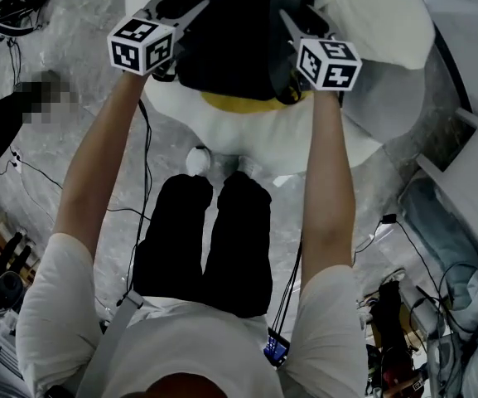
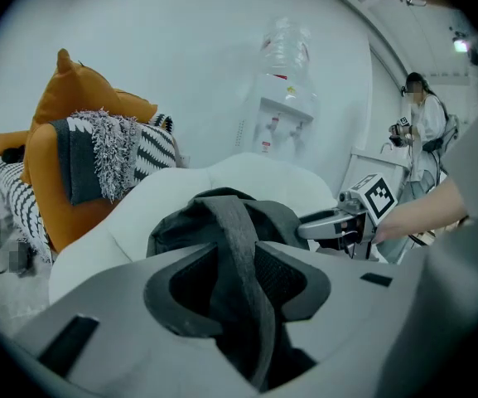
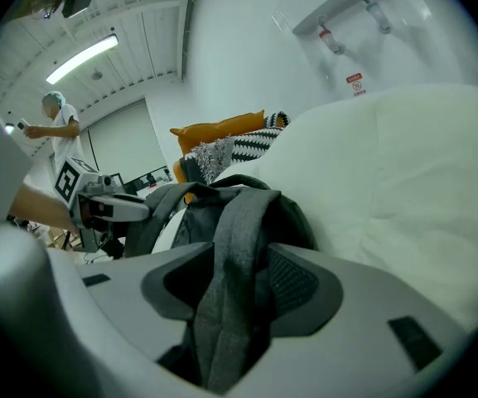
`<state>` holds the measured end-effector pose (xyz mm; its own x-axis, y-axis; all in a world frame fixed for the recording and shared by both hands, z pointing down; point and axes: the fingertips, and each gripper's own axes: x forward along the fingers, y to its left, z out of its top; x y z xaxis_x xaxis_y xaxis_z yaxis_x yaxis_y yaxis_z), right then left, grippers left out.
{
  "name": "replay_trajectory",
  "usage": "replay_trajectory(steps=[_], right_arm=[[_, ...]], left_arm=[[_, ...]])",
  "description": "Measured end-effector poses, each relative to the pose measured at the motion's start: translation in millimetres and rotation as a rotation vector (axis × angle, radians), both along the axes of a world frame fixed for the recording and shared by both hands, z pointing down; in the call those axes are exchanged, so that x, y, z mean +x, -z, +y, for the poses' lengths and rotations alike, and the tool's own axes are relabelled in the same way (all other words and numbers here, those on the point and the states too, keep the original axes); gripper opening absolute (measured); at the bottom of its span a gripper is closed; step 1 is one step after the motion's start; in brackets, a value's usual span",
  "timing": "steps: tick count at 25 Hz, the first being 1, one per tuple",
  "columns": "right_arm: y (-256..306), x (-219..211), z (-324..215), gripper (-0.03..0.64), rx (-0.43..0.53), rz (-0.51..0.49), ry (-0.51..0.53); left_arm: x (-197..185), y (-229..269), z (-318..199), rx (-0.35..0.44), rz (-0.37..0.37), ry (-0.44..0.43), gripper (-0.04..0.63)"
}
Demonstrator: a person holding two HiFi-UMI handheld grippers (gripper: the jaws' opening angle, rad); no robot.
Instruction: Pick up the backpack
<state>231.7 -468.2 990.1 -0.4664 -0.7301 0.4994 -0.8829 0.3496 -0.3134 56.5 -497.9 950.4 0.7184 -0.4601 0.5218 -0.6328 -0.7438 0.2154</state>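
On the white beanbag (image 1: 375, 23), your left gripper (image 2: 239, 282) and right gripper (image 3: 240, 287) straddle grey fabric straps (image 2: 235, 226) of the black backpack (image 1: 239, 36), jaws open

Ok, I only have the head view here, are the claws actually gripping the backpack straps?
Observer: No. In the left gripper view the left claw is open, and a grey strap runs between its pads unpinched.
Operator: And the right one?
Observer: Same. The right claw stands open around the second strap without squeezing it.
Operator: What's beyond the seat?
Observer: A water dispenser stands against the wall behind the white seat.
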Motion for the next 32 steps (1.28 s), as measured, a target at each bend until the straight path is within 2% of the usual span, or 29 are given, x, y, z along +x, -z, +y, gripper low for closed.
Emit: replay_trajectory(steps=[3,7,9,12,19,32], right_arm=[[-0.4,-4.7,-8.6,0.178,-0.003,-0.019,-0.003],[0.1,-10.5,-5.9,0.169,-0.016,-0.033,-0.004],[4.1,-8.0,-2.8,0.093,-0.018,-0.030,-0.014],[14.1,-9.5,0.8,0.081,-0.020,-0.041,-0.008],[42.9,-11.2,15.2,0.054,-0.027,-0.065,0.003],[115.6,-15.7,58.8,0.043,-0.050,-0.076,0.006]], left_arm=[[1.2,-0.2,-3.4,0.001,-0.009,-0.010,0.134],[1.5,2.2,0.9,0.003,-0.013,-0.018,0.080],[3.1,6.0,3.0,0.003,-0.007,-0.021,0.067],[2.6,13.2,5.0,0.001,-0.003,-0.023,0.051],[3.7,35.5,19.3,-0.017,-0.002,-0.016,0.038],[1.2,107.0,57.4,-0.023,0.009,-0.025,0.037]])
